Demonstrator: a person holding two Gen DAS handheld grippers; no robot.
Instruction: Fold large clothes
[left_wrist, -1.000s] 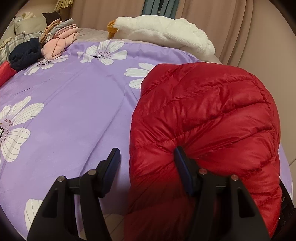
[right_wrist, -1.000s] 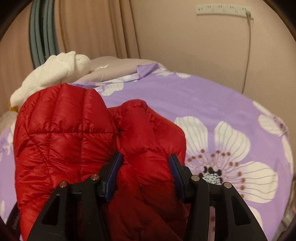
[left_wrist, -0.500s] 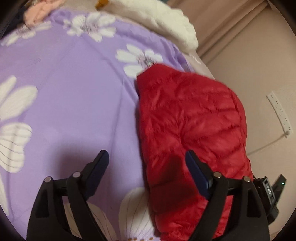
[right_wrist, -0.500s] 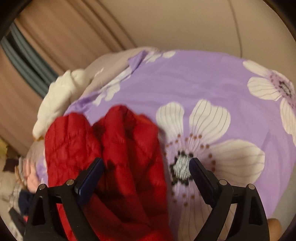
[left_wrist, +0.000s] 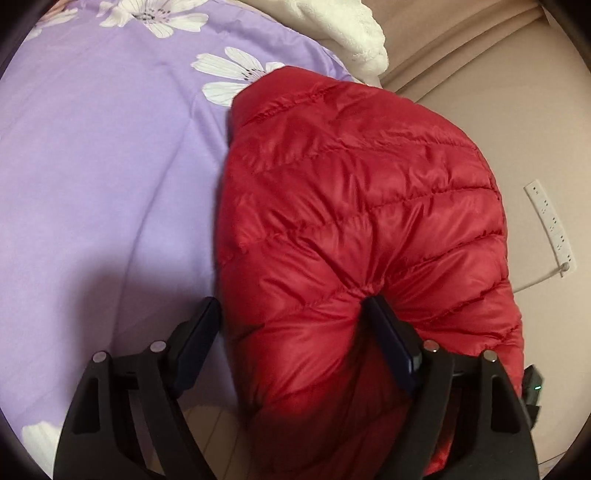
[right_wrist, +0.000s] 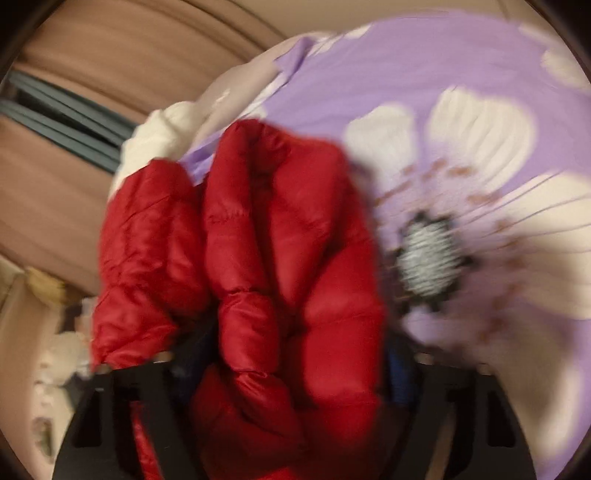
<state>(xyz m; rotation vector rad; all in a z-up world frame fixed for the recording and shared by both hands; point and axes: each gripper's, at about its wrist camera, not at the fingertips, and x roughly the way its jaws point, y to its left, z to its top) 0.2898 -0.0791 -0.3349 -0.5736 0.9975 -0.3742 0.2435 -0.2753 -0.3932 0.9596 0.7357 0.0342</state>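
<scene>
The puffy red quilted down jacket is lying folded on the bed's lilac flower-print sheet; the left tongs, just closing, are clenching its 6 o'clock edge; the blurred right tongs, also closing, are grasping a bunched fold of it.

The red jacket is quilted cloth with a slick, glossy sheen, puffed between stitched seams. It lies on a purple bedsheet of smooth matt cloth printed with white flowers, and beyond the jacket's far edge sits a white blanket of fluffy, fleecy cloth. At the jacket's near edge the left hand-held gripper is matt black plastic with small shiny metal pins and dark, smooth pads; right of the jacket a white plastic power strip sits on a plain matt beige wall.
</scene>
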